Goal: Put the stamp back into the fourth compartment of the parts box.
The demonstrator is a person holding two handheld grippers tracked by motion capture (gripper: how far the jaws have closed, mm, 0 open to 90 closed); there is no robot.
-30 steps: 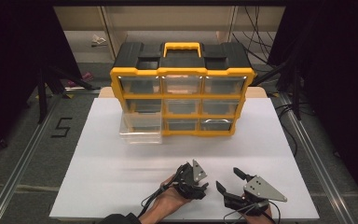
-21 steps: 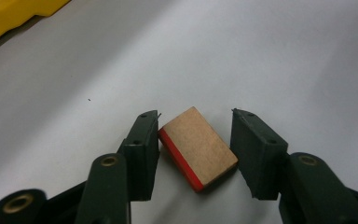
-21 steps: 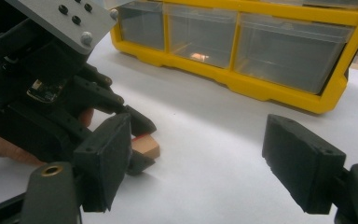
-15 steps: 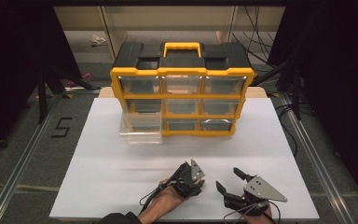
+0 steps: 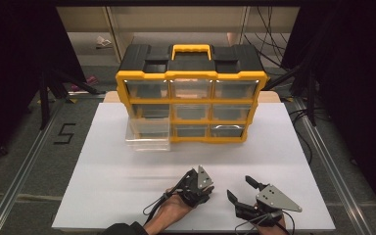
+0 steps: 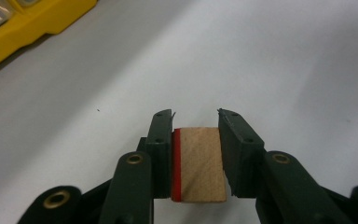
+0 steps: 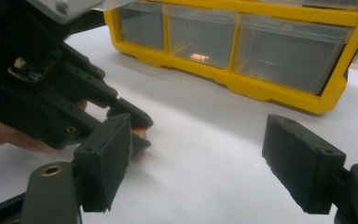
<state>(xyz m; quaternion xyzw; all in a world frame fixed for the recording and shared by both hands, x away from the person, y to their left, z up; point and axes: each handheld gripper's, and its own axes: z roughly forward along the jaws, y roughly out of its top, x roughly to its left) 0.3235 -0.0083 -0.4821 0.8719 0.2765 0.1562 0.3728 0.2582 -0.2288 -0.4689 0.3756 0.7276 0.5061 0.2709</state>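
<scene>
The left gripper (image 6: 195,123) squeezes a small wooden block with a red side (image 6: 198,164), low over the white table (image 5: 127,166), well in front of the yellow and black plastic drawer box (image 5: 191,93). The right gripper (image 5: 239,190) is wide open and holds nothing, just beside the left one.

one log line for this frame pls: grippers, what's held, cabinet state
left gripper: shut on wooden block, red stripe one side | right gripper: open, holds nothing | drawer cabinet: lower-left clear drawer pulled out | table
</scene>
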